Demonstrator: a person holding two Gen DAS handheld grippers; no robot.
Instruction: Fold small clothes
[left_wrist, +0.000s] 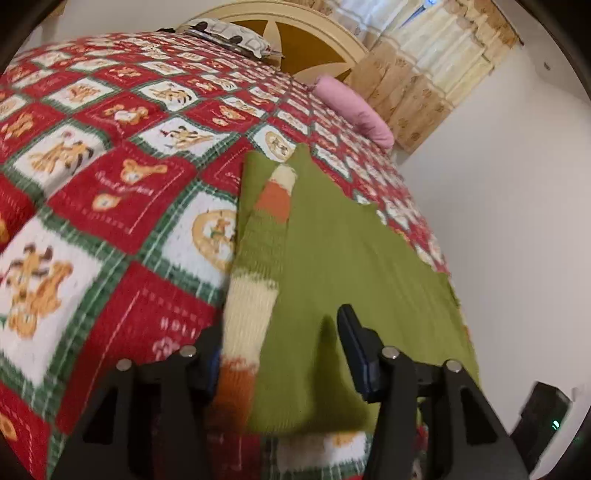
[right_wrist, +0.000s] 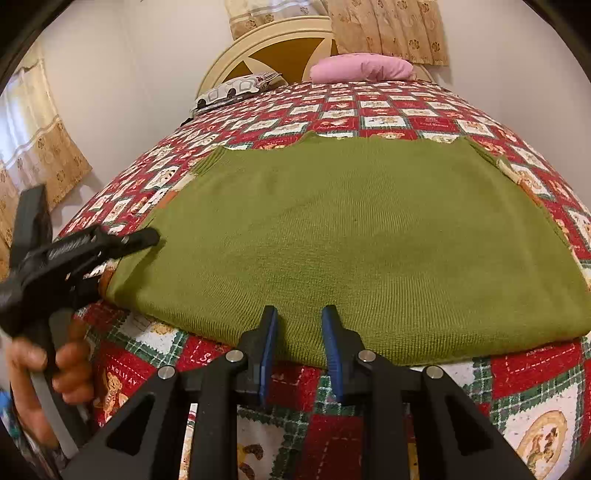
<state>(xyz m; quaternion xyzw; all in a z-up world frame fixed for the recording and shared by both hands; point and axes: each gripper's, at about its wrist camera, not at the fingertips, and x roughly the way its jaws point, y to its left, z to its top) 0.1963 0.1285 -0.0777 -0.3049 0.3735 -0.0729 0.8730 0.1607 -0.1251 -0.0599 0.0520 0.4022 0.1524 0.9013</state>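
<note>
A small green knit sweater (right_wrist: 354, 236) lies flat on the quilt, its sleeves striped cream and orange. In the left wrist view the sweater (left_wrist: 332, 266) shows a striped sleeve (left_wrist: 255, 295) folded along its left edge. My left gripper (left_wrist: 280, 328) is open, with the sleeve and sweater edge between its fingers. It also shows in the right wrist view (right_wrist: 144, 238), held by a hand at the sweater's left edge. My right gripper (right_wrist: 299, 314) is open, its blue-padded fingertips (right_wrist: 271, 321) resting at the sweater's near hem.
The bed carries a red, white and green patchwork quilt (right_wrist: 535, 387). A pink pillow (right_wrist: 362, 68) and a patterned pillow (right_wrist: 236, 88) lie by the cream headboard (right_wrist: 280, 33). Curtains (right_wrist: 391, 29) hang behind. A white wall (left_wrist: 517, 203) runs along the bed's right side.
</note>
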